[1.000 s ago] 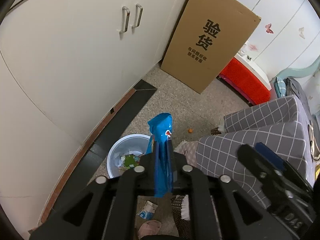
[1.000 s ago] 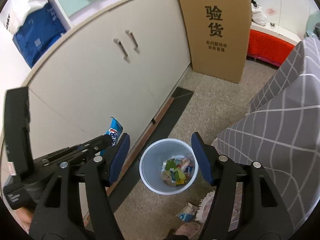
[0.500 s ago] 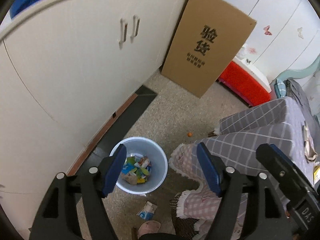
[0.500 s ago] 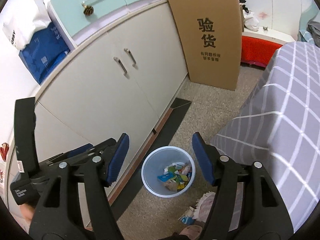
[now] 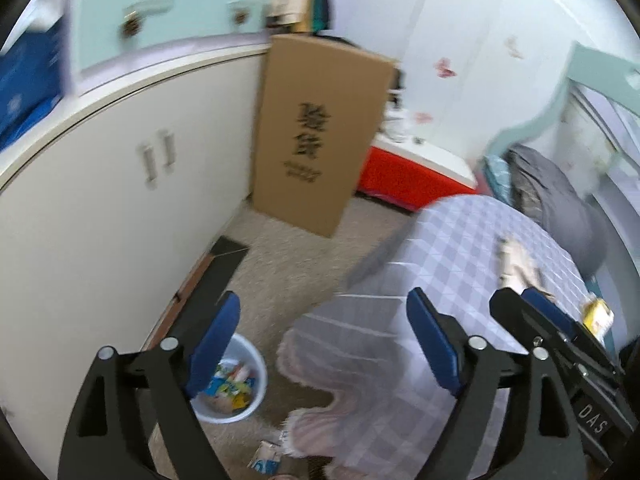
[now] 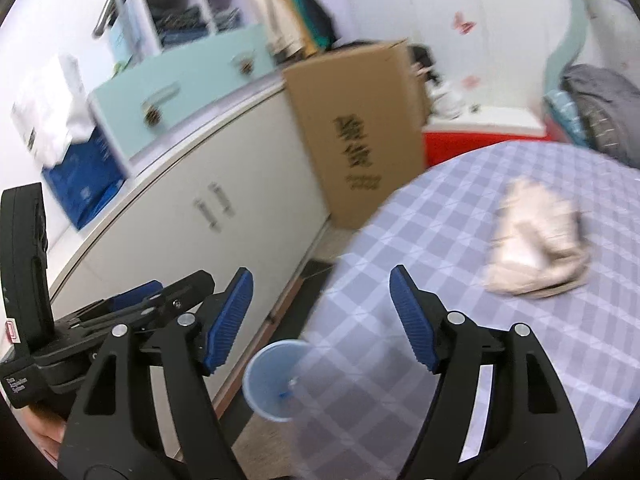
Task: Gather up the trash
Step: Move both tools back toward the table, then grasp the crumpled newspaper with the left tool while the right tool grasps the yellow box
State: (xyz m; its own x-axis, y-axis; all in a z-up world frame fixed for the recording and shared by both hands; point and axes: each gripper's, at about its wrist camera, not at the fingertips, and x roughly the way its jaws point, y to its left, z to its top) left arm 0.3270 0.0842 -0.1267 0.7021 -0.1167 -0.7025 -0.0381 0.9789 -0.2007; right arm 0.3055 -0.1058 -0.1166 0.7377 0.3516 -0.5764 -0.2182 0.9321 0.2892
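A pale blue trash bin [image 5: 240, 392] stands on the floor by the cabinet, with several colourful wrappers inside; its rim also shows in the right wrist view [image 6: 266, 384]. My left gripper [image 5: 324, 344] is open and empty, high above the floor. My right gripper [image 6: 320, 320] is open and empty over the edge of the checked tablecloth [image 6: 500, 320]. A crumpled beige wrapper [image 6: 536, 248] lies on that cloth, ahead and to the right. A yellow packet [image 5: 598, 316] lies at the table's right edge. A small carton [image 5: 266, 456] lies on the floor near the bin.
White cabinet doors [image 5: 120, 200] run along the left. A tall cardboard box [image 5: 320, 136] leans against them. A red and white box [image 5: 408, 172] sits behind. A dark bundle [image 5: 560, 192] lies beyond the table. The frames are motion-blurred.
The blue snack bag that my left gripper held has dropped into the bin and the left gripper has opened. Both grippers have risen and swung right toward the table top.
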